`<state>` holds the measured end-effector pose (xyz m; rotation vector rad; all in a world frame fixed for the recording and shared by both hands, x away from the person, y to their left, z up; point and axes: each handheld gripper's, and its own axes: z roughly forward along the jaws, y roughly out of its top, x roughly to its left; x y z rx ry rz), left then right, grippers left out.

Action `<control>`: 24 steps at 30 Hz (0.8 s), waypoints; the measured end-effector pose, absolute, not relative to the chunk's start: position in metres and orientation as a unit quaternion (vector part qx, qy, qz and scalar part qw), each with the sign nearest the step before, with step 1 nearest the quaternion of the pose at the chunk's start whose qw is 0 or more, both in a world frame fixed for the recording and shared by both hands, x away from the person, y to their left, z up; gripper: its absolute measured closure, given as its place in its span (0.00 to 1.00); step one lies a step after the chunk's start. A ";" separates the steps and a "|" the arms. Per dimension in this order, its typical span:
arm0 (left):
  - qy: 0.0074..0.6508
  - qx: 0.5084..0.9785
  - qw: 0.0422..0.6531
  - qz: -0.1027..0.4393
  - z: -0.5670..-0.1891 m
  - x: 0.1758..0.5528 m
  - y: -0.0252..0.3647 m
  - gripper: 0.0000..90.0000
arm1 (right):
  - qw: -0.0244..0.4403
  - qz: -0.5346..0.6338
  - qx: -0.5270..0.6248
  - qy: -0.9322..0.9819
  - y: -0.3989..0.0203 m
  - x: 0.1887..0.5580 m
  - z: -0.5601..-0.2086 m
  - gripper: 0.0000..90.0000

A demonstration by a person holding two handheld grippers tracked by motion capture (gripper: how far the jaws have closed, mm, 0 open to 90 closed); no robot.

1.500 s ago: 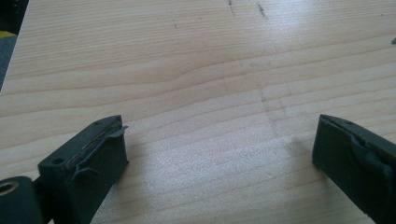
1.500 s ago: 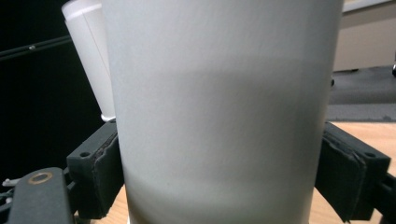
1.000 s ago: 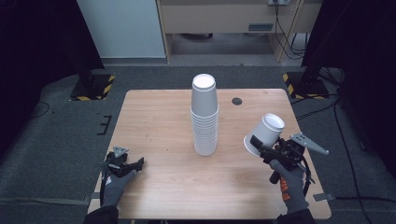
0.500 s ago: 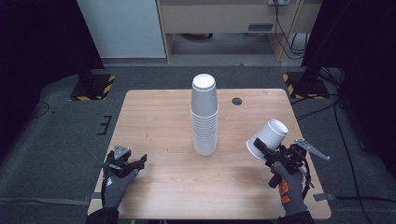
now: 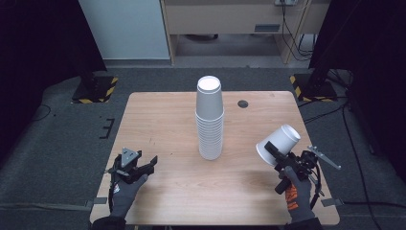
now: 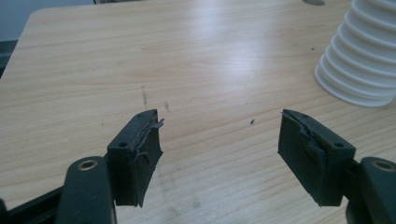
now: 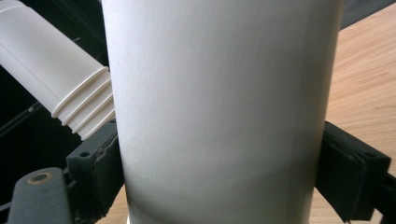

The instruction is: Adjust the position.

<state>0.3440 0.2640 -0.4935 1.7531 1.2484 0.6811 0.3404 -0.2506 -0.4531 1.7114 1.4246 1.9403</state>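
A tall stack of white paper cups (image 5: 209, 120) stands upside down at the middle of the wooden table (image 5: 163, 120). My right gripper (image 5: 275, 154) is shut on a single white cup (image 5: 280, 143), held tilted above the table's right side; in the right gripper view both pads (image 7: 95, 170) press the sides of the cup (image 7: 219, 102), with the stack (image 7: 56, 93) behind it. My left gripper (image 5: 143, 167) hovers near the front left, and its jaws have just been closing with nothing between them. In the left gripper view, the left gripper (image 6: 224, 154) stands open over bare wood, the stack's base (image 6: 364, 60) at upper right.
A small black round grommet (image 5: 243, 103) sits in the table behind and right of the stack. Yellow-and-black striped bases (image 5: 95, 88) (image 5: 311, 85) stand on the floor past the table's far corners. A cabinet (image 5: 124, 28) stands at the back.
The right gripper has carried the cup a little down and toward the table's near right edge. The left gripper has shifted slightly, and its jaws stand a bit narrower.
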 end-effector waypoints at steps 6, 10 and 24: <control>0.483 0.703 0.444 0.273 -0.488 0.341 0.251 0.34 | 0.096 0.656 0.580 0.474 -0.252 0.340 -0.454 0.16; 0.468 0.708 0.451 0.276 -0.483 0.339 0.243 0.35 | 0.098 0.658 0.581 0.470 -0.254 0.340 -0.455 0.16; 0.413 0.721 0.482 0.279 -0.472 0.332 0.217 0.41 | 0.078 0.669 0.598 0.434 -0.260 0.339 -0.459 0.16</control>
